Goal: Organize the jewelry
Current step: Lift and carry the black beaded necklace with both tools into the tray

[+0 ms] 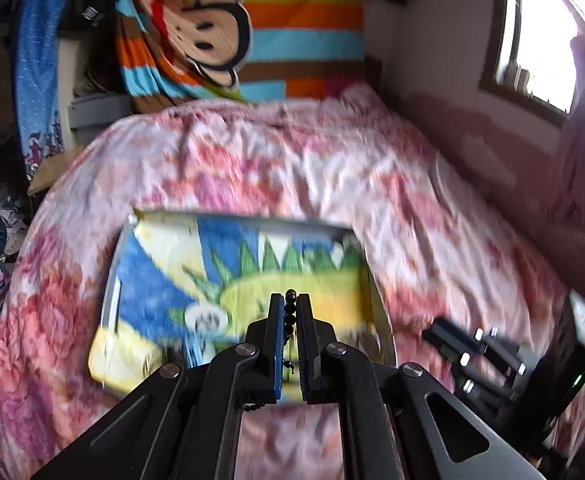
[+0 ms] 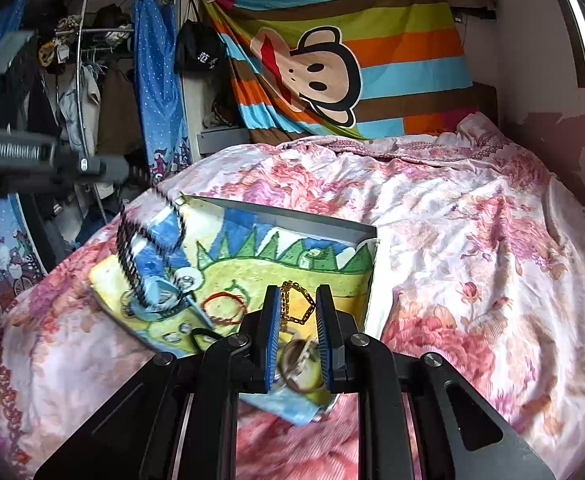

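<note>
While the black bead strand (image 1: 290, 312) hangs from the left gripper (image 1: 290, 308), whose jaws are pinched shut on it, the sound way to carry on is to raise it slowly, so the swinging loop (image 2: 148, 256) clears the tray (image 2: 292, 216) without snagging the other pieces. That tray sits on the pink floral bedspread (image 2: 452, 240) and is lined with a cartoon cloth (image 2: 252, 264), on which lie a red cord bracelet (image 2: 223, 309), a gold chain (image 2: 298, 304) and a ring-like metal piece (image 2: 298, 360). The right gripper (image 2: 297, 300) hovers over the gold chain, jaws a little apart and gripping nothing (the chain merely shows between them). It should wait until the beads settle. As for writing, the black bag (image 2: 202, 52) hanging beside the striped monkey cloth (image 2: 332, 64) bears small white characters, too small to read surely.
</note>
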